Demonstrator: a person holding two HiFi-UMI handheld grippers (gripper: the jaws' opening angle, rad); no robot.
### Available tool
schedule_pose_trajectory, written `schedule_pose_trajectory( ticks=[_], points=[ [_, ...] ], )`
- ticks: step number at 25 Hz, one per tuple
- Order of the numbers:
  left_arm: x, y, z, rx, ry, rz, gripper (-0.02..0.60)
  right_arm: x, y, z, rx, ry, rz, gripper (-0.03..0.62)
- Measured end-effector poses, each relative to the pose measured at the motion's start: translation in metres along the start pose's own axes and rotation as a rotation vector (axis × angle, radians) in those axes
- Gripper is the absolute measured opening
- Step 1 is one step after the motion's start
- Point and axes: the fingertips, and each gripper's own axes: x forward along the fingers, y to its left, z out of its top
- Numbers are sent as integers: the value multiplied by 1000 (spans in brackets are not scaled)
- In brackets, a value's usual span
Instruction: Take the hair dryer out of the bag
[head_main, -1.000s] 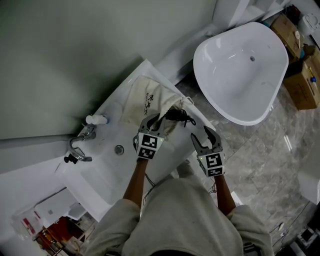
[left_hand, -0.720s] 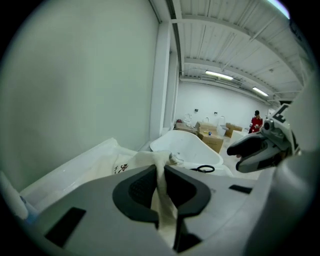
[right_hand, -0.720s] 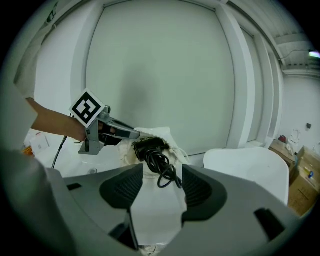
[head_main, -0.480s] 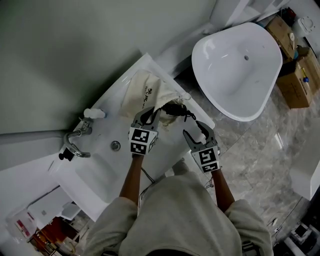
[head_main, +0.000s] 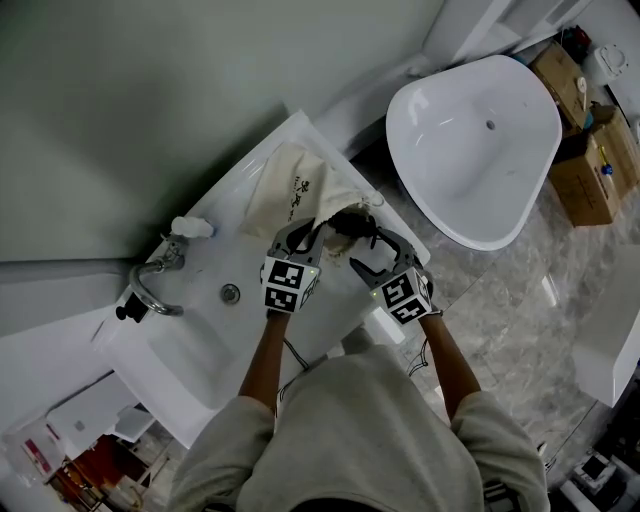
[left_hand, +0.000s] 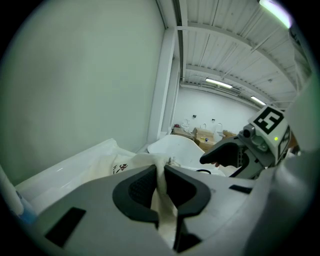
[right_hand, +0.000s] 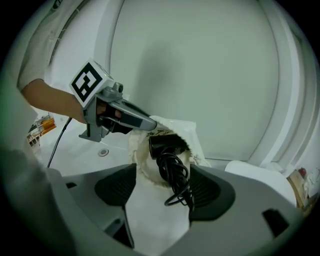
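A cream drawstring bag (head_main: 290, 190) lies on the white counter (head_main: 330, 300) with its mouth toward me. My left gripper (head_main: 305, 232) is shut on the cloth of the bag's rim (left_hand: 161, 175) and holds the mouth up. The black hair dryer (right_hand: 162, 142) sticks out of the mouth, and its coiled black cord (right_hand: 176, 176) spills forward. My right gripper (right_hand: 162, 187) is open; its jaws have just been opening, and the cord and bag cloth lie between them, untouched by the pads. The head view shows this gripper (head_main: 375, 255) at the bag's mouth.
A sink basin (head_main: 190, 350) with a chrome faucet (head_main: 150, 290) lies left of the bag, with a white bottle (head_main: 190, 228) beside the faucet. A white freestanding bathtub (head_main: 470, 150) stands to the right. Cardboard boxes (head_main: 590, 170) sit beyond it on the grey floor.
My right gripper has moved left, up to the bag's mouth, rolled, and spread its jaws wider. The left gripper has lifted the bag's rim a little and then kept still.
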Motion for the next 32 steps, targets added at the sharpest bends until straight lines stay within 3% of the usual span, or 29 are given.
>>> schedule_pose_trajectory(
  ticks=[13, 28, 32],
  points=[
    [5, 2, -1, -11, 2, -6, 43, 69, -7, 4, -346, 199, 136, 319],
    [6, 4, 2, -34, -13, -6, 43, 123, -3, -7, -305, 384, 248, 328],
    [7, 5, -1, -40, -24, -9, 43, 132, -1, -17, -250, 442, 280, 328]
  ],
)
